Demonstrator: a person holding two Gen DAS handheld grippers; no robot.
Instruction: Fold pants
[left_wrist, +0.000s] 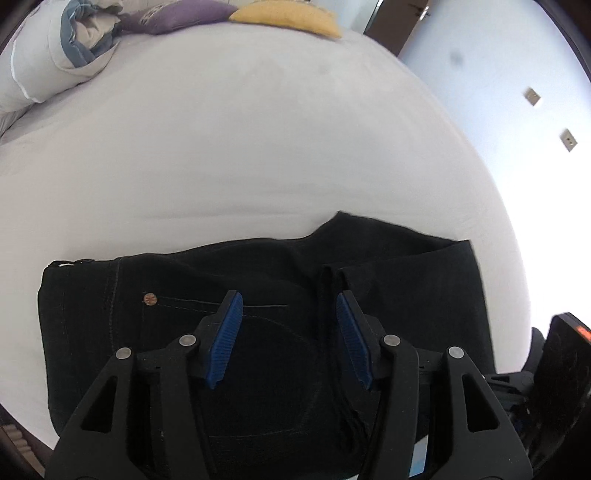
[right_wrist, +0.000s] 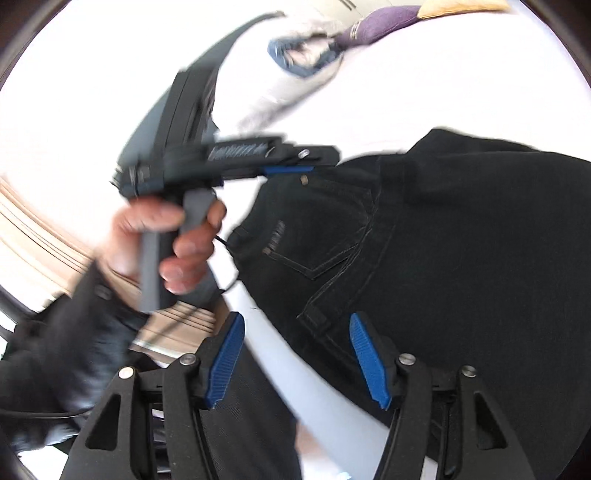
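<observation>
Black left tool (left_wrist: 290, 334) with ribbed blue pads, silver screws; bare-skinned hand (right_wrist: 162, 243), dark sleeve.

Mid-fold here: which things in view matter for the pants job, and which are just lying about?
In play: black pants, left gripper, right gripper, bed.
Lying about: purple cushion, yellow cushion, rolled bedding.

pants (left_wrist: 258, 280): black denim, matt, pale topstitching; copper-look metal rivet (left_wrist: 150, 298)
left tongs (left_wrist: 290, 339): matt black plastic, blue ribbed pads, shiny metal pivot pins
right tongs (right_wrist: 297, 360): same matt black plastic w/ blue ribbed pads
bed (left_wrist: 258, 147): white cloth sheet, smooth, matt
pillows (left_wrist: 177, 16): purple & yellow cloth, soft-looking
</observation>
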